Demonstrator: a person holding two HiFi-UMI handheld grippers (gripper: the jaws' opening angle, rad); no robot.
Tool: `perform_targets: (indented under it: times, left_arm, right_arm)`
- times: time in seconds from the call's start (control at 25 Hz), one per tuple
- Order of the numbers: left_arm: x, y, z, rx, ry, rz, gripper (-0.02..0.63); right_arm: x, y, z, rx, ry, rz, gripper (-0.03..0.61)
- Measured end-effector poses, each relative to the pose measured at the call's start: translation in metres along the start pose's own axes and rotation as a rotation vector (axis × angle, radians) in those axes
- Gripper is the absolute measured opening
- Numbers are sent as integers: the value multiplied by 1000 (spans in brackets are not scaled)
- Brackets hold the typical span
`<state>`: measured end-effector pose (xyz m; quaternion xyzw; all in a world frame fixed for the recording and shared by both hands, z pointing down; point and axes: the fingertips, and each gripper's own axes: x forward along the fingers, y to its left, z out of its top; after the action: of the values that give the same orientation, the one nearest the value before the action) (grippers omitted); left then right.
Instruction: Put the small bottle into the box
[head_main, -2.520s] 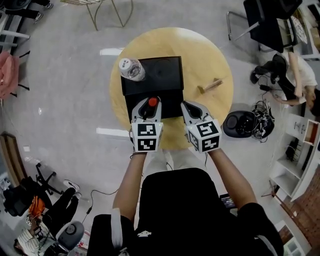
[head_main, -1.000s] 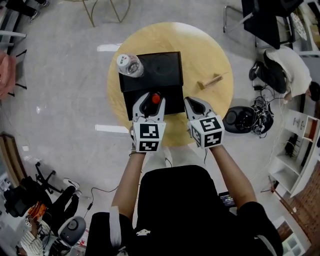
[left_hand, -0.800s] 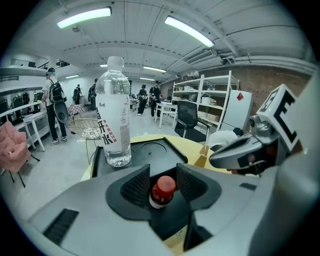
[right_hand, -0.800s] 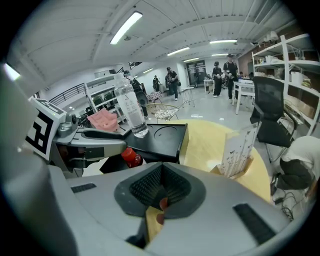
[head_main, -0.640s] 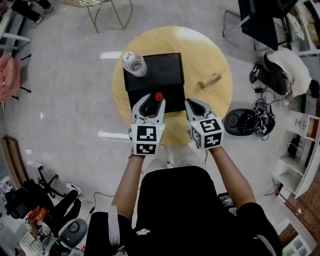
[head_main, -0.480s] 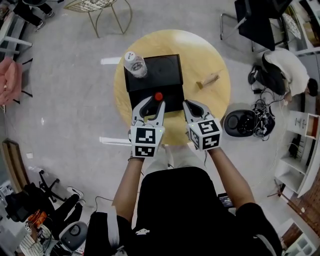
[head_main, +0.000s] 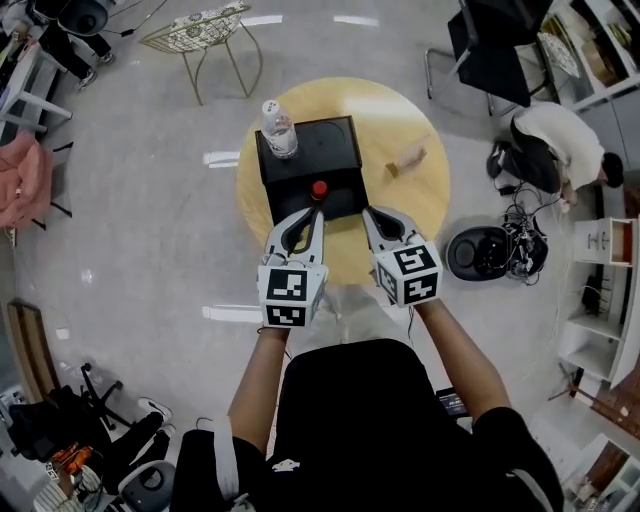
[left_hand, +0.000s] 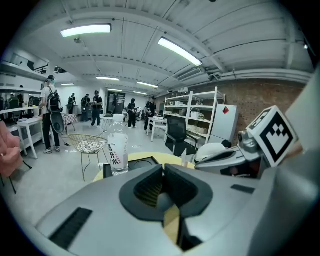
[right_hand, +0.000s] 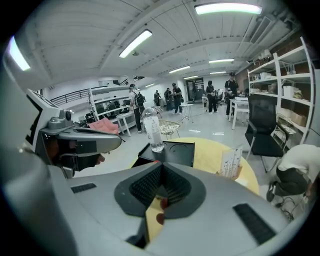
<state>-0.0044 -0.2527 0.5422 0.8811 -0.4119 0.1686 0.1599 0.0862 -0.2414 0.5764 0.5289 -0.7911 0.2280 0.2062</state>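
- Black box (head_main: 330, 150) sits on the round wooden table (head_main: 410, 215); the red-capped small bottle (head_main: 318, 189) stands in its near part.
- Left hand-held gripper (head_main: 314, 214), just short of the box's near edge, has just been closing and is clenched on nothing.
- Right hand-held gripper (head_main: 368, 214), by the box's near right corner, is clenched, empty.
- Clear water bottle (head_main: 279, 130) stands at the box's far left corner.

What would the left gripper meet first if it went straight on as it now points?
Probably the red-capped small bottle, right ahead of the left gripper, though depth is unclear. Its jaws have just closed, empty.
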Motion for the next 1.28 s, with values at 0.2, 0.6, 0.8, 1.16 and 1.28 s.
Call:
perform_targets:
  times: [0.2,0.6,0.8,1.16,1.28]
  left_arm:
    - [-32,-3,10,27,-45,13,11]
    - [-96,-16,46,60,-147,6,11]
    - [-119,-23,53,71,-185,7,11]
    - [-147,-44,82,94,-253,8,11]
    - [-156,-55,97,104,-286,12,11]
  right_arm:
    - [-23,21,11,-1,-53,-17,-2]
    - [-75,60,51,-36,-201,-52,-2]
    - [-95,77,57,-64,-249,-61,-2]
    - [-131,87,87,-103,-331,-64,-2]
    - [-147,86,94,-112,-358,-63,-2]
